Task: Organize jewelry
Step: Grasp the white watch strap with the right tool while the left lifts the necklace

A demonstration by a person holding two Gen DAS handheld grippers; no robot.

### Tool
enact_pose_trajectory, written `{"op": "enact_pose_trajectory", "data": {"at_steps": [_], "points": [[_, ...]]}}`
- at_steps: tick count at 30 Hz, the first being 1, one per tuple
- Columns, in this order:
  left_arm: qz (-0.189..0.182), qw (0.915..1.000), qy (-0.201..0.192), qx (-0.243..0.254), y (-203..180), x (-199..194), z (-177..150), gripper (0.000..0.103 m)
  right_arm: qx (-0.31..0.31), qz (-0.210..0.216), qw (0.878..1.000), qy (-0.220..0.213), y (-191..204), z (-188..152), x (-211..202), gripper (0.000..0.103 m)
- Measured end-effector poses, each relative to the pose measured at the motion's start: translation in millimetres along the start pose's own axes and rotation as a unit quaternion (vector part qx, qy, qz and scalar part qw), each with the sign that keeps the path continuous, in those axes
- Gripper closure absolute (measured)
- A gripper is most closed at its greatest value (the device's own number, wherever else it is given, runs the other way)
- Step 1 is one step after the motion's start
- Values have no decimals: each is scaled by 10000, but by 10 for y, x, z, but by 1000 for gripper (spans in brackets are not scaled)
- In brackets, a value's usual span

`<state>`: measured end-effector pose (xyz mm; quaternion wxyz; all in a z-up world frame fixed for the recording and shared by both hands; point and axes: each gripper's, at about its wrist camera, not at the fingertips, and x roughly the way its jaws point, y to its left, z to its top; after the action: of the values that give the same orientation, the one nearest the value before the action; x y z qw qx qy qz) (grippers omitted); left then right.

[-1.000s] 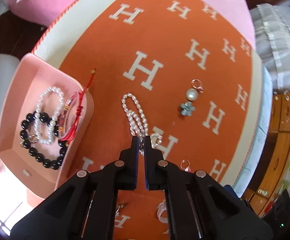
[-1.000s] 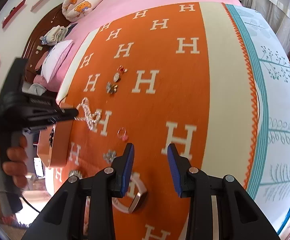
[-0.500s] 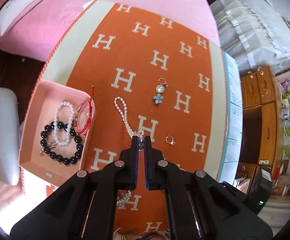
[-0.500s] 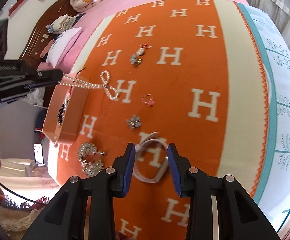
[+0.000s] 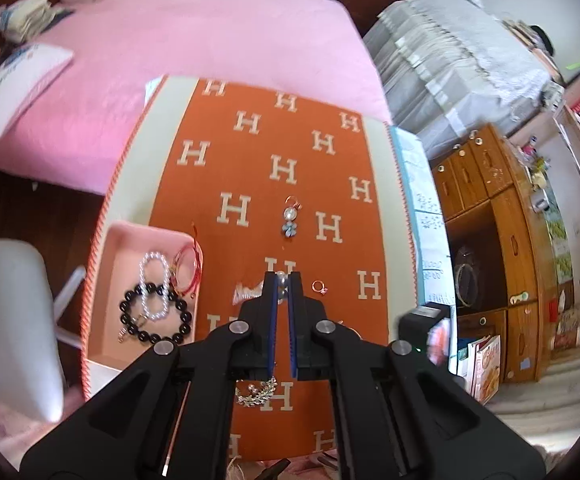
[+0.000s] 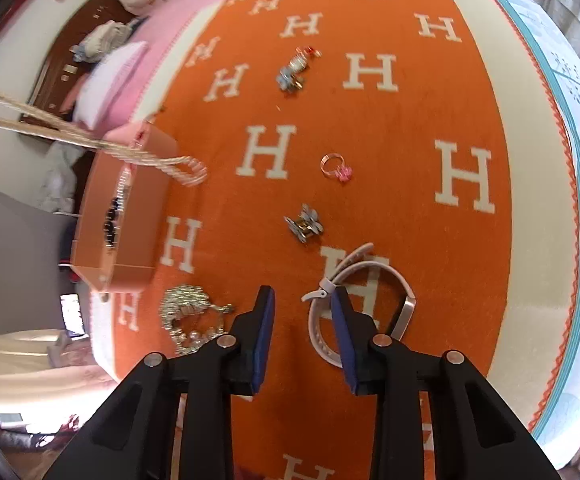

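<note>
My left gripper is shut on a pearl necklace, held high above the orange H-patterned blanket. In the right wrist view the pearl necklace hangs slanting from the upper left, its loop beside the pink box. The pink box holds a black bead bracelet, a pearl bracelet and a red cord bracelet. My right gripper hovers low with its jaws closing; the buckle end of a pale pink watch shows between the tips, not pressed.
Loose on the blanket lie a pearl-and-flower charm, a pink-stone ring, a small silver flower clip and a sparkly brooch. A white chair stands left of the bed, wooden cabinets to the right.
The left gripper has risen, lifting the pearl necklace off the blanket toward the box side. The right gripper has slid over the blanket to the watch's buckle, and its jaws are narrower.
</note>
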<state>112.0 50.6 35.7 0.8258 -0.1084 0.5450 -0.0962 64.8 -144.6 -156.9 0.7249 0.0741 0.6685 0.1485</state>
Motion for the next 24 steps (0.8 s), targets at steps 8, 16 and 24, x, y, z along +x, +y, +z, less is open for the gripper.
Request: {"op": "enact_pose_trajectory", "data": {"at_steps": [8, 16, 24], "points": [[-165, 9974, -593, 364, -25, -651, 52, 101, 121, -476, 9988, 5, 23, -37, 244, 90], [-118, 9948, -946, 364, 200, -1165, 82, 101, 22, -687, 9974, -237, 107, -69, 161, 98], [-7, 9960, -881, 172, 619, -1212, -34, 101, -3, -472, 9966, -670, 262, -45, -295, 98]]}}
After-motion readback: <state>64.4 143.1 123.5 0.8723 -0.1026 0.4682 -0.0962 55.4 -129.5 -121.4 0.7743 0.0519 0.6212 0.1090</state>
